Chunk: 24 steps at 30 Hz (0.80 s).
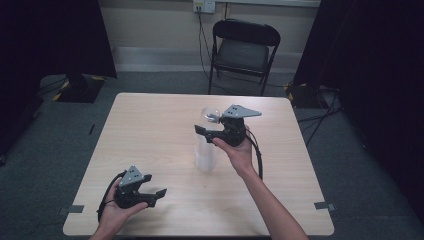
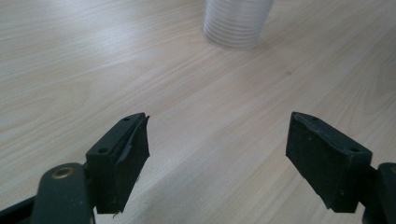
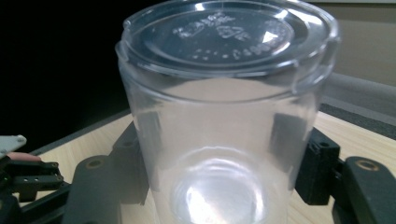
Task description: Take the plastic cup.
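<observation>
The right gripper view has a clear plastic cup (image 3: 224, 116) upside down between the two black jaws, its embossed base uppermost, and the pads look pressed on its side walls, so the right gripper (image 1: 212, 125) is pinching it. From the high view that cup sits on top of a stack of cups (image 1: 206, 152) standing upright near the middle of the table (image 1: 150, 130). I would call the cup very light, thin-walled and slick, apt to buckle or crack under a hard squeeze and apt to cling to the one beneath, so a mild grip low on the wall, near the stiffer base ring, seems safest. The left gripper (image 1: 150, 195) rests near the table's front edge, its jaws spread wide with nothing between them.
</observation>
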Each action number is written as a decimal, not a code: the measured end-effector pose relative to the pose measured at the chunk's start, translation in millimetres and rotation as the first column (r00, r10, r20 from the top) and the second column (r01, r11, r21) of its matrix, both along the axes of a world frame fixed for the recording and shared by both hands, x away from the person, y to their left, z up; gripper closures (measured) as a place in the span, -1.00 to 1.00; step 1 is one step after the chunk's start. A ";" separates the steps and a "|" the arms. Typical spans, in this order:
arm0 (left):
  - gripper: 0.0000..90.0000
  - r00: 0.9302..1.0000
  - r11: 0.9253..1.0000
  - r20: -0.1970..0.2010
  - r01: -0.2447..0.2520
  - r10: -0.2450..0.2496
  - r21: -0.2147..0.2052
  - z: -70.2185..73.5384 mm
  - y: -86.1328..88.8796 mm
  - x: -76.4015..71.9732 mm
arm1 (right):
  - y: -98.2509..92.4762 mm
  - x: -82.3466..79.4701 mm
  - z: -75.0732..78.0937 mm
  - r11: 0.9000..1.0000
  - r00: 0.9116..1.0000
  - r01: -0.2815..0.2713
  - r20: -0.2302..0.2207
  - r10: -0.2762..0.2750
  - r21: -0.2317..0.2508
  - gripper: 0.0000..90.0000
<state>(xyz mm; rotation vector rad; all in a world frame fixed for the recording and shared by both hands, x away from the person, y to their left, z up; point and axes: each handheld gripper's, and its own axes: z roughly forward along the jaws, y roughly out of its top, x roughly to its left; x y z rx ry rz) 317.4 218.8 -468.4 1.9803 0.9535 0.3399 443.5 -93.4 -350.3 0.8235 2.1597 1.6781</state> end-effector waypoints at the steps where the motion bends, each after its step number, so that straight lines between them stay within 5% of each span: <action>1: -0.53 1.000 1.000 0.000 0.000 0.000 -0.005 0.1 -0.3 -0.3 | -0.5 -0.1 1.0 1.000 1.000 0.000 0.003 0.000 0.003 -0.25; 24: -0.55 1.000 1.000 0.005 0.016 -0.016 0.010 0.3 -6.1 -1.1 | -22.2 -13.4 25.2 0.997 1.000 0.014 0.023 -0.015 0.077 -0.24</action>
